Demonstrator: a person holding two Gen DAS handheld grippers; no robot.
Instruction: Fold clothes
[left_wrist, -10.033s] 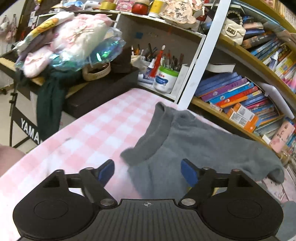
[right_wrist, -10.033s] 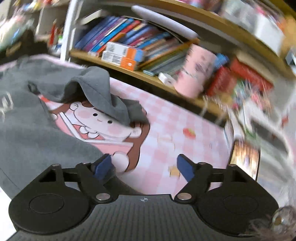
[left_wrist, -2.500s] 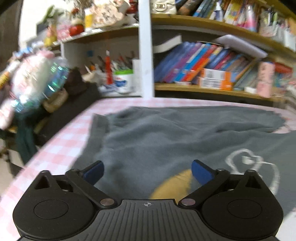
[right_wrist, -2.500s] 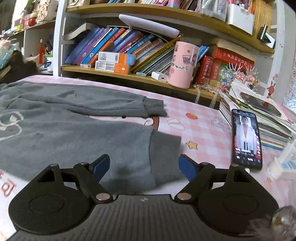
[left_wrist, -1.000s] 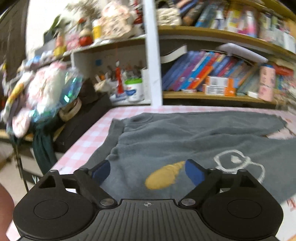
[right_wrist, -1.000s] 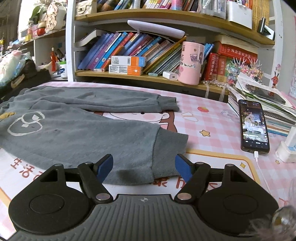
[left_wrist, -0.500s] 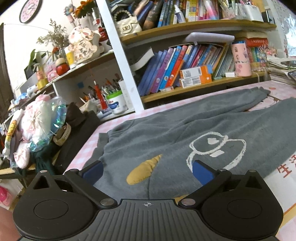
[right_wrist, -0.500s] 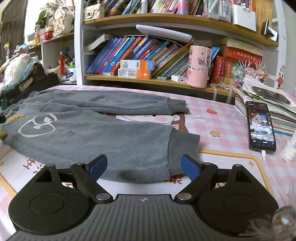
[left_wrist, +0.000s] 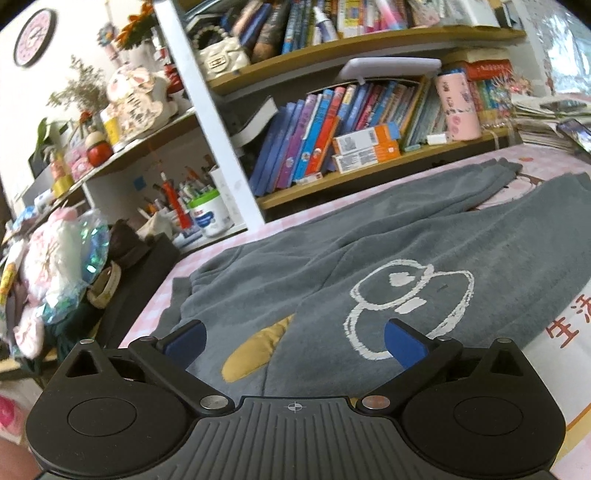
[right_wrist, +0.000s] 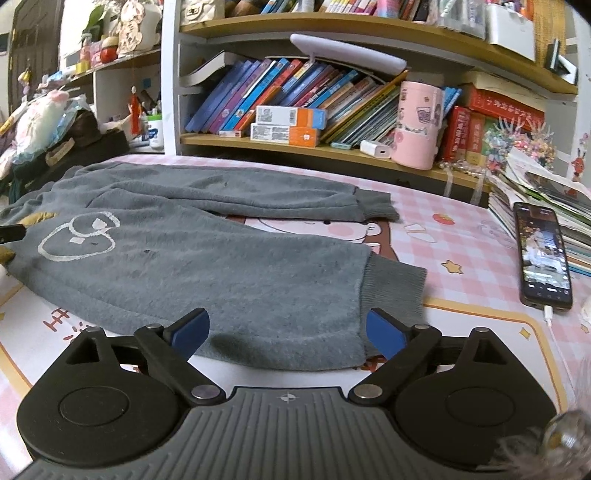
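Note:
Grey sweatpants (left_wrist: 424, 236) lie spread flat on the pink checked table, with a white outline print and a yellow patch (left_wrist: 255, 349) near the waist. My left gripper (left_wrist: 293, 341) is open and empty, just above the waist end. In the right wrist view the same sweatpants (right_wrist: 221, 254) stretch leftward with both legs laid out, ribbed cuffs (right_wrist: 393, 284) at the right. My right gripper (right_wrist: 286, 330) is open and empty, above the near leg just short of its cuff.
A bookshelf (right_wrist: 332, 151) full of books runs along the table's far edge, with a pink cup (right_wrist: 417, 125). A phone (right_wrist: 543, 254) on a cable and a stack of magazines (right_wrist: 546, 199) lie at the right. A dark keyboard piled with toys (left_wrist: 55, 258) stands left of the table.
Both grippers have stayed open. The left view has tilted and drawn slightly nearer the waist; the right gripper has edged forward over the near leg. The sweatpants have not moved.

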